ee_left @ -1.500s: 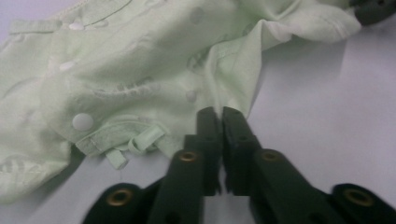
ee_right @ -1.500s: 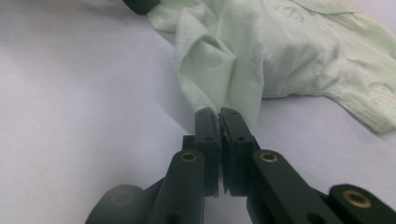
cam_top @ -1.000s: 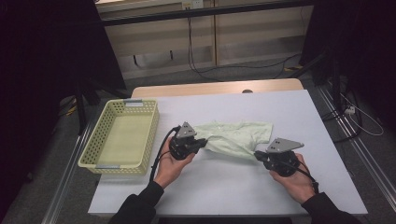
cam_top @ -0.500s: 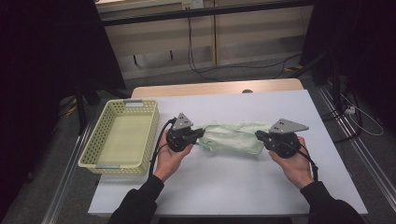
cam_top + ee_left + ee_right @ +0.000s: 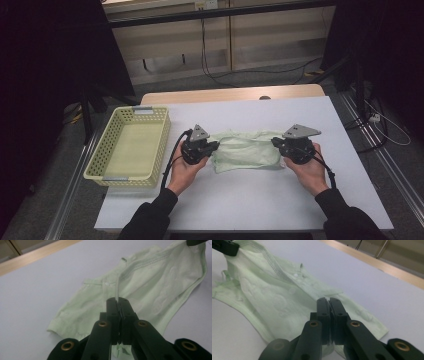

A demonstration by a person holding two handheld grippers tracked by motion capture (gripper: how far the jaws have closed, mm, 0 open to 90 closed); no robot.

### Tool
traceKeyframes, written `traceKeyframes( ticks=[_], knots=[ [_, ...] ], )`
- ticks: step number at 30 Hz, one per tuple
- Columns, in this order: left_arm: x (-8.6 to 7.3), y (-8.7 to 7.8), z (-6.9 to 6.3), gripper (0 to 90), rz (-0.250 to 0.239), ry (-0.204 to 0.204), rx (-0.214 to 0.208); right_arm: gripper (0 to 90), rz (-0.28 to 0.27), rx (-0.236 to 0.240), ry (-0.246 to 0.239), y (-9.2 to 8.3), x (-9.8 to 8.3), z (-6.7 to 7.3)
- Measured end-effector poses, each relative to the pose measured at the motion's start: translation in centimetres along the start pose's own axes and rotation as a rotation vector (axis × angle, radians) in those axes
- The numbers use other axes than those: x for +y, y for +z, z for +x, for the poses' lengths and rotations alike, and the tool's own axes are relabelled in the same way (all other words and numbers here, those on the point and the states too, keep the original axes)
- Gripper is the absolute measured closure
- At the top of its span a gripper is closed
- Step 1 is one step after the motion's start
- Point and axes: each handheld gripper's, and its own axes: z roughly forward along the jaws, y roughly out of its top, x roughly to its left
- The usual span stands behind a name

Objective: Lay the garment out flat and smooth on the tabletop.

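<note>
on white table, my left gripper and right gripper pinch the pale green shirt; right hand moved outward since before, stretching it for folding.

Pale green garment between left hand-held gripper and right hand-held gripper, beside yellow basket.

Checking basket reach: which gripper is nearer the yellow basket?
The left gripper, shut on the green garment at its basket-side end; the right gripper holds the end farther from the basket.
</note>
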Motion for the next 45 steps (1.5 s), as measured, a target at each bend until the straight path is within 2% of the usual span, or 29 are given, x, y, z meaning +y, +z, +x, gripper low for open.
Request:
traceKeyframes(
  ticks=[4, 9, 12, 14, 20, 22, 26, 27, 29, 30, 32, 34, 36, 37, 40, 42, 44, 45],
  knots=[
    [-0.7, 0.7, 0.3, 88.2, 0.051, -0.02, -0.012, 87.8, 0.026, 0.001, -0.005, 0.9, -0.6, 0.0],
    [-1.1, 0.9, 0.4, 87.8, 0.081, -0.029, -0.023, 87.7, 0.06, 0.003, -0.037, 2.1, -1.0, 0.5],
    [-1.5, 1.3, 0.5, 87.3, 0.108, -0.046, -0.034, 87.5, 0.076, 0.0, -0.046, 2.6, -1.2, 0.6],
    [-1.7, 1.6, 0.6, 86.7, 0.125, -0.042, -0.037, 87.4, 0.084, -0.006, -0.045, 2.9, -1.3, 0.6],
    [-1.8, 1.7, 0.5, 82.6, 0.123, -0.052, -0.038, 85.7, 0.113, -0.017, -0.053, 3.5, -1.7, 0.5],
    [-1.8, 1.5, 0.4, 78.2, 0.128, -0.044, -0.037, 81.9, 0.12, -0.013, -0.048, 3.6, -1.8, 0.5],
    [-1.7, 0.6, 0.0, 60.8, 0.115, -0.038, -0.015, 72.0, 0.113, 0.0, -0.04, 3.3, -1.8, 0.6],
    [-1.7, 0.3, -0.2, 58.3, 0.109, -0.031, -0.01, 70.4, 0.105, 0.004, -0.033, 3.0, -1.7, 0.5],
    [-1.8, -0.3, -0.6, 53.6, 0.102, -0.02, 0.007, 61.0, 0.086, -0.002, -0.023, 2.4, -1.6, 0.5],
    [-1.9, -0.5, -0.8, 52.5, 0.099, -0.025, -0.003, 59.1, 0.075, -0.004, -0.015, 2.1, -1.5, 0.5],
    [-2.0, -0.9, -1.3, 52.9, 0.09, -0.009, -0.016, 59.4, 0.056, 0.009, -0.016, 1.4, -1.5, 0.5],
    [-2.0, -1.3, -2.0, 58.3, 0.077, 0.017, -0.047, 60.3, 0.04, 0.039, -0.024, 0.6, -1.5, 0.7],
    [-2.2, -1.5, -2.9, 66.3, 0.083, 0.047, -0.101, 65.9, 0.037, 0.087, -0.045, -0.1, -1.6, 1.2],
    [-2.3, -1.4, -3.4, 68.6, 0.092, 0.062, -0.112, 68.3, 0.037, 0.111, -0.058, -0.4, -1.7, 1.6],
    [-2.7, -0.5, -4.5, 68.0, 0.129, 0.088, -0.129, 70.6, 0.066, 0.156, -0.104, -0.9, -2.2, 2.7],
    [-3.0, 0.0, -4.7, 61.3, 0.178, 0.12, -0.123, 70.6, 0.099, 0.157, -0.136, -1.0, -2.8, 3.3],
    [-3.3, 0.4, -4.7, 60.9, 0.17, 0.119, -0.124, 70.6, 0.126, 0.176, -0.156, -1.0, -3.4, 3.7],
    [-3.2, 0.3, -4.5, 64.2, 0.18, 0.115, -0.109, 70.6, 0.135, 0.177, -0.164, -1.0, -3.6, 3.9]
  ],
)
